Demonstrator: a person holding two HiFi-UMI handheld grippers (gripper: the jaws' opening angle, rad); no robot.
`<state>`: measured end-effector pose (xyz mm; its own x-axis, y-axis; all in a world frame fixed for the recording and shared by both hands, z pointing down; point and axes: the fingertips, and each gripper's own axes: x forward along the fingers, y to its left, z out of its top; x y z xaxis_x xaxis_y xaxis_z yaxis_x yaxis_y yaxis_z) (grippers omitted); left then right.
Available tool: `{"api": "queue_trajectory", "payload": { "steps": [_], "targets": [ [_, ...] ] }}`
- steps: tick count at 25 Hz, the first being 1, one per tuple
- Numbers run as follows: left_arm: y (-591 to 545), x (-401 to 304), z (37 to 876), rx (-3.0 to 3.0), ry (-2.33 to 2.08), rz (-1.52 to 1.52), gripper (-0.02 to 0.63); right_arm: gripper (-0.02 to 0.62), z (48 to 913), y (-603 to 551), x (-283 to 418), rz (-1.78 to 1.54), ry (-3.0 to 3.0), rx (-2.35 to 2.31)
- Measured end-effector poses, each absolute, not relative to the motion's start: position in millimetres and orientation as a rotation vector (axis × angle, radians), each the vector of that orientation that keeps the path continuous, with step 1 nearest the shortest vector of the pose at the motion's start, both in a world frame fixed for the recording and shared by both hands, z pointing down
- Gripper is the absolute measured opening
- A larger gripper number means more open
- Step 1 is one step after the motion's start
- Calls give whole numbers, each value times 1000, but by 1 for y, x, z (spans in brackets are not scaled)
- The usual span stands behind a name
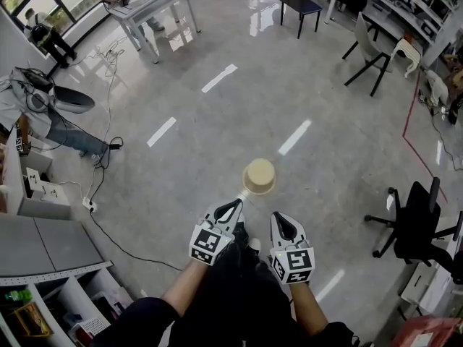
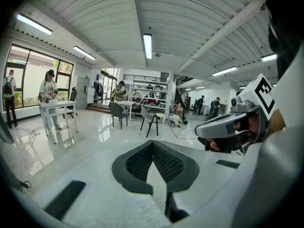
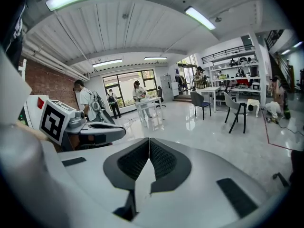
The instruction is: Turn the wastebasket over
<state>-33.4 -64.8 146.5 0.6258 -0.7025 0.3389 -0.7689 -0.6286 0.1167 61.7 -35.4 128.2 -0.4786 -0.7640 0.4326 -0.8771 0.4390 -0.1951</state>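
floor (image 1: 181, 165) fills the head view, which alone shows the one beige wastebasket (image 1: 259, 176). near it (on the person's side) are two tongs, left gripper (image 1: 235, 205) and right gripper (image 1: 281, 220). their own views show both pressed together, empty.

Glossy grey floor (image 1: 239, 114), white table (image 1: 155, 2), dark chair (image 1: 298, 0), perhaps shelving (image 2: 153, 90) beyond.
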Motion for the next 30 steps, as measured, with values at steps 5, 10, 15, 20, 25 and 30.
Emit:
{"api": "queue_trajectory", "payload": {
  "steps": [5, 10, 15, 20, 25, 30],
  "targets": [
    [-103, -38, 158, 2619, -1143, 385, 7, 11, 131, -73, 52, 560, -2389, 1436],
    [-152, -45, 179, 2646, -1076, 406, 8, 11, 150, -123, 42, 582, -2347, 1458],
    [-191, -42, 216, 2682, -1005, 444, 7, 11, 184, -162, 46, 634, -2303, 1517],
    [-237, -22, 263, 2708, -972, 448, 8, 11, 230, -200, 69, 629, -2266, 1531],
    [-245, -5, 337, 2746, -891, 496, 6, 11, 301, -218, 89, 612, -2253, 1503],
    [-250, -4, 441, 2756, -882, 524, 8, 12, 416, -216, 100, 619, -2258, 1487]
  ]
}}
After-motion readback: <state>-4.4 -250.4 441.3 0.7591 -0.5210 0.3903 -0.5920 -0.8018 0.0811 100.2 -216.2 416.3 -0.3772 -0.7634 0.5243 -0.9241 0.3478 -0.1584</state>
